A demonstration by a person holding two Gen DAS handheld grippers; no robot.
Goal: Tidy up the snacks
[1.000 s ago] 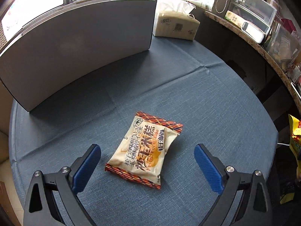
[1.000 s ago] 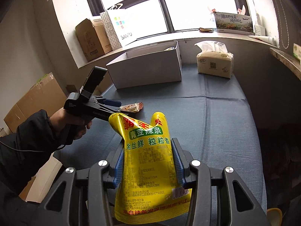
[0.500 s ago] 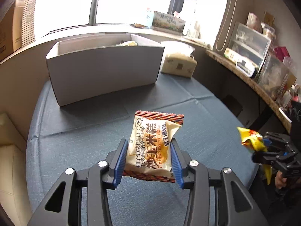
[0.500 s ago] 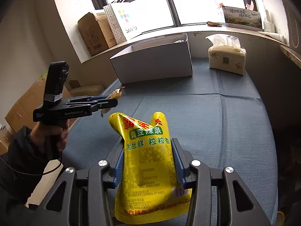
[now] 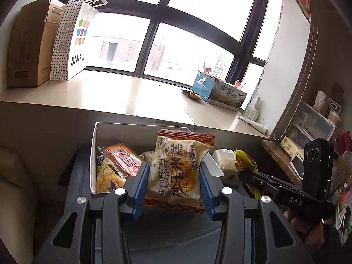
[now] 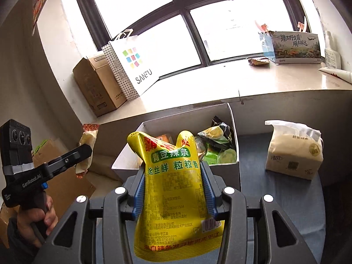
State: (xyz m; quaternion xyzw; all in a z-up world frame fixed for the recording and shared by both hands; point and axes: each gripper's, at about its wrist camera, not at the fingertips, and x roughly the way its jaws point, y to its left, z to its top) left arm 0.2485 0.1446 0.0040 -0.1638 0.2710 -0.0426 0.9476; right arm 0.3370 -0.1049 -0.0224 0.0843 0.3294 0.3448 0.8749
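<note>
My left gripper (image 5: 173, 188) is shut on a cream and orange rice cake packet (image 5: 176, 169), held upright in the air in front of the white box (image 5: 93, 154). Several snack packets lie inside that box. My right gripper (image 6: 172, 190) is shut on a yellow spicy-strip bag (image 6: 173, 189), also lifted before the white box (image 6: 233, 118). In the right wrist view the left gripper (image 6: 84, 154) shows at the left with the rice cake packet (image 6: 87, 145). In the left wrist view the right gripper (image 5: 253, 175) shows at the right with the yellow bag (image 5: 244, 161).
A tissue pack (image 6: 292, 151) stands on the blue tablecloth (image 6: 292, 198) right of the box. The windowsill behind carries a cardboard carton (image 5: 26, 44), a white paper bag (image 5: 72, 41) and a printed box (image 5: 220, 92). Shelves with clutter (image 5: 312, 127) are at the right.
The left gripper closed on the rice cake packet on the table and lifted it toward the white box. The right gripper carried the yellow bag closer to the box.
</note>
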